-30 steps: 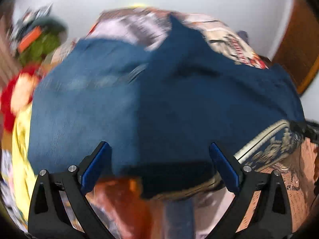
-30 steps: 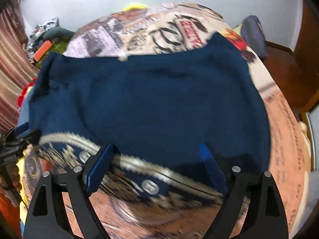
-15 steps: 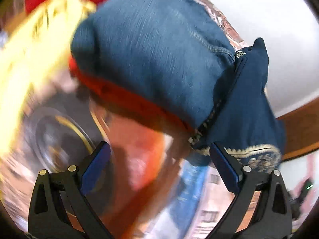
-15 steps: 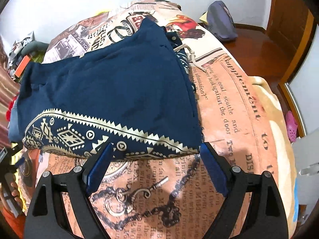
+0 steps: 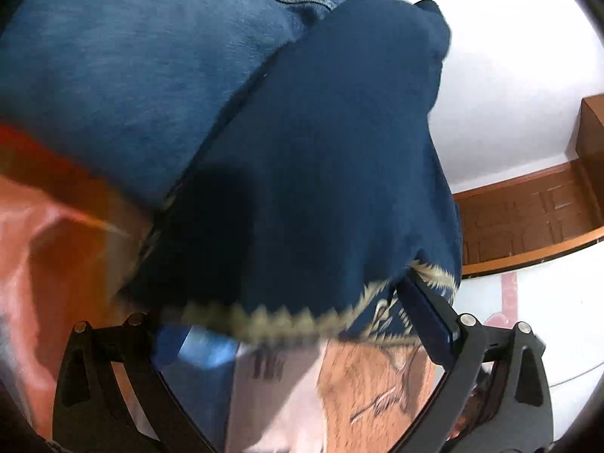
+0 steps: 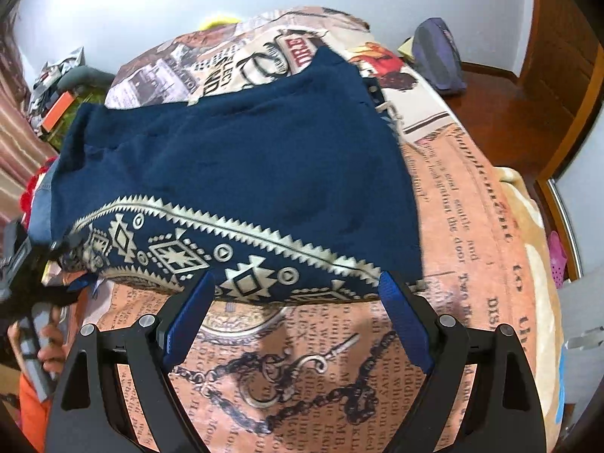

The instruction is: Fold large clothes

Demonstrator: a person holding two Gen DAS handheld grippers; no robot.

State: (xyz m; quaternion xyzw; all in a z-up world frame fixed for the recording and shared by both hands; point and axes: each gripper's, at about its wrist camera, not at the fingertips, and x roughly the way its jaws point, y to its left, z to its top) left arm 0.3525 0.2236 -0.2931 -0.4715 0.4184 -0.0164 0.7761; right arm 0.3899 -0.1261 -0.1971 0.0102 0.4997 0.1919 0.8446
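A dark navy garment (image 6: 245,166) with a cream patterned border (image 6: 181,253) lies folded on the printed bedspread (image 6: 472,196). My right gripper (image 6: 296,324) is open just in front of the border's near edge, holding nothing. In the left wrist view the navy garment (image 5: 321,158) fills the middle, its border (image 5: 271,321) draped over my left gripper (image 5: 290,339), whose jaws stand wide apart at the garment's left end. A blue denim piece (image 5: 124,56) lies beside the navy one. The left gripper (image 6: 22,264) shows at the left edge of the right wrist view.
A purple-grey bag (image 6: 438,56) sits at the bed's far right corner. Clutter with an orange item (image 6: 56,109) lies at the far left. Red and orange cloth (image 5: 49,196) is left of the denim. A wooden door (image 5: 528,222) and floor (image 6: 502,113) are to the right.
The left gripper has swung in close to the garment's left end, border now over its jaws. The right gripper has moved slightly forward to the near border edge.
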